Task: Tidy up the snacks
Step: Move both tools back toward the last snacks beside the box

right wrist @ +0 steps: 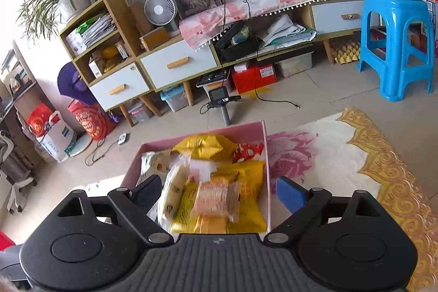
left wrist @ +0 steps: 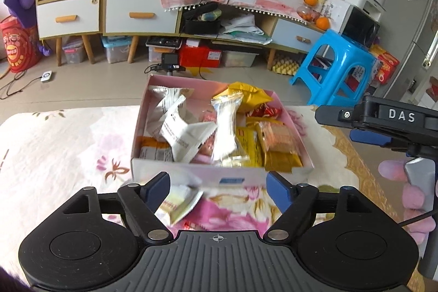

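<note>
Pink snack box sits near the floral cloth's far edge; both spread, empty claws, left gripper and right gripper, hover at its near side.

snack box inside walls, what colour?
Pink. The snack box shows its inner walls best in the left wrist view; its outer front looks white.

A: Snacks?
B: Open pink cardboard box on the floral cloth, crammed: white wrappers left, clear-wrapped white bar tilted upright mid-box, yellow bags and orange cracker pack right.
A: Strays?
B: Cream packet lying outside, near wall.
</note>
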Motion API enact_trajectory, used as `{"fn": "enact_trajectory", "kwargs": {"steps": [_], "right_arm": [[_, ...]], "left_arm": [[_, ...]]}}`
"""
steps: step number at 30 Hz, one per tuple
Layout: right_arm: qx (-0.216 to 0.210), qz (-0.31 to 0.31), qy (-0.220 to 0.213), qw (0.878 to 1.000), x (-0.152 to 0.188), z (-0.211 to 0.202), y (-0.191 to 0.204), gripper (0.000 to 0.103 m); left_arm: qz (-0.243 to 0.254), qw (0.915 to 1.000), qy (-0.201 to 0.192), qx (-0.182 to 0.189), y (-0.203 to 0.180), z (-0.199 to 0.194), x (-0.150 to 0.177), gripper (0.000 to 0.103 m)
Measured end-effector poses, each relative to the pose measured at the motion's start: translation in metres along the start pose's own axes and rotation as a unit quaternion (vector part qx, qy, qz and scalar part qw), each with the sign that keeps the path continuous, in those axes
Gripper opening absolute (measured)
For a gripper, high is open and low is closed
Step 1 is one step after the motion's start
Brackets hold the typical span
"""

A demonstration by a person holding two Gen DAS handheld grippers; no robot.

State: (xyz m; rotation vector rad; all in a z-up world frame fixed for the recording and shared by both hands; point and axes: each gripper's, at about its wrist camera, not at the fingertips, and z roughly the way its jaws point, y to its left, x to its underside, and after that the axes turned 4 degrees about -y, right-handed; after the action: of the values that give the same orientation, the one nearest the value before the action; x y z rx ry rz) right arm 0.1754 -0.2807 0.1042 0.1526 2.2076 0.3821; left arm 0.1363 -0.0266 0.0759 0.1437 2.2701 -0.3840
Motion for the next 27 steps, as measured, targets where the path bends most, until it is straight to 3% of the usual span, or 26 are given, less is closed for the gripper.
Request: {"fn": "enact_trajectory", "kwargs": {"steps": [11,20,24,27], "right_arm": [[0.007,-0.039,0.020,0.999,0.028,-0.027,0.021,0.090],[0.008,-0.067,0.036,0.997,0.058,-0.032,0.038,0.094],[0.010,-0.094,0.043,0.995,0.075,-0.029,0.045,0.094],[0.017,-0.119,0.052,0.991,0.090,-0.024,0.053,0.094]], "left_arm": [[0.015,0.9999,0.002,-0.009,0.012,-0.038,0.029,0.089],[0.008,0.9998,0.006,-0.016,0.033,-0.044,0.053,0.095],[0.001,0.9993,0.007,-0.038,0.046,-0.040,0.064,0.095],[0.002,0.9967,0.015,-0.079,0.053,-0.034,0.068,0.095]]}}
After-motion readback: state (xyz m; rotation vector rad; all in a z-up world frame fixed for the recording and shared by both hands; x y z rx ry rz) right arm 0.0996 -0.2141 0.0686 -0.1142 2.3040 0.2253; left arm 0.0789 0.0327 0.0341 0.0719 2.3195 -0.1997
